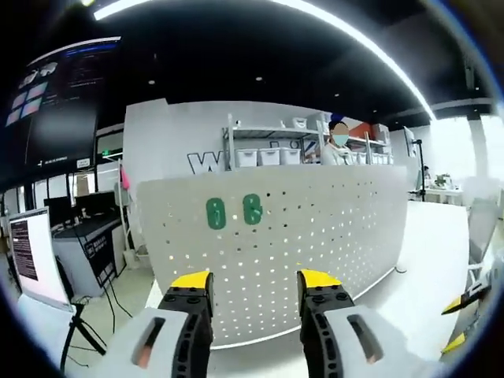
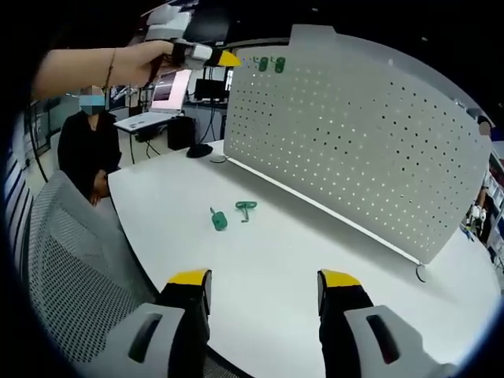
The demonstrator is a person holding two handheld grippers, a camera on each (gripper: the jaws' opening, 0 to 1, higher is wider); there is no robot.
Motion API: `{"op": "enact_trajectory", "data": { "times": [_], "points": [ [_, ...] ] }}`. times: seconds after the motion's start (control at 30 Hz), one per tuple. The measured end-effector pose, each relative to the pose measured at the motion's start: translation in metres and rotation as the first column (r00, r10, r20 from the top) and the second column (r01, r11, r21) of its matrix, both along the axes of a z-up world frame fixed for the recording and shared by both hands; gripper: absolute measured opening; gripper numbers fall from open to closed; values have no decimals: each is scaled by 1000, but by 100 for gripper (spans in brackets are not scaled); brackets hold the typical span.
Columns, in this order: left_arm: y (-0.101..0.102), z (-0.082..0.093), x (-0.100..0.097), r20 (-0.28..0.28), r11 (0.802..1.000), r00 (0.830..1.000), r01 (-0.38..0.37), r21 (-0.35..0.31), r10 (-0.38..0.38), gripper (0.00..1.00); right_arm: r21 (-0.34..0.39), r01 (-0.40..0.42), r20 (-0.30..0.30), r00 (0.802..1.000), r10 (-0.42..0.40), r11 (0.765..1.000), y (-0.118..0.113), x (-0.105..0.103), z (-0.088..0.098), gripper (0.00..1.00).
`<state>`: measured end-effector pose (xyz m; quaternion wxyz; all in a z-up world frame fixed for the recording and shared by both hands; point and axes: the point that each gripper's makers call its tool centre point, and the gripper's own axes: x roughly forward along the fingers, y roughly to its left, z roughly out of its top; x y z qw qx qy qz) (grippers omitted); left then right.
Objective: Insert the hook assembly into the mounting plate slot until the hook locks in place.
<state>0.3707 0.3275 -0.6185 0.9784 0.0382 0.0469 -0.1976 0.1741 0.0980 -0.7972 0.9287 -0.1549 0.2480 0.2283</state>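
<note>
In the right gripper view, the right gripper (image 2: 264, 290) hangs over the near edge of the white table (image 2: 331, 260), its jaws spread and holding nothing. Farther out on the table, in front of the pegboard (image 2: 354, 134), lie two green hooks: one (image 2: 218, 220) nearer, the other (image 2: 246, 209) just beside it toward the board. Two more green pieces (image 2: 271, 64) sit high on the pegboard near its upper left corner; they may be mounted hooks, though they are too small to be sure. The left gripper (image 2: 216, 57) is held in a hand (image 2: 146, 61) just left of that corner.

In the left gripper view, the left gripper (image 1: 256, 293) faces the pegboard (image 1: 315, 228) with jaws apart and empty, the green pieces (image 1: 233, 211) ahead.
</note>
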Motion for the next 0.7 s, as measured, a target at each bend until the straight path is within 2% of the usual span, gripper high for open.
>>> {"op": "enact_trajectory", "data": {
  "times": [0.4,0.7],
  "points": [
    [-8,-45,-31,-111,999,992,52,6,-51,50,-1,-3,11,1000,3,1000,0,0,2,50],
    [-26,-90,-57,-213,992,970,122,17,-116,48,-1,-6,9,1000,6,1000,0,-1,1,50]
  ]
}}
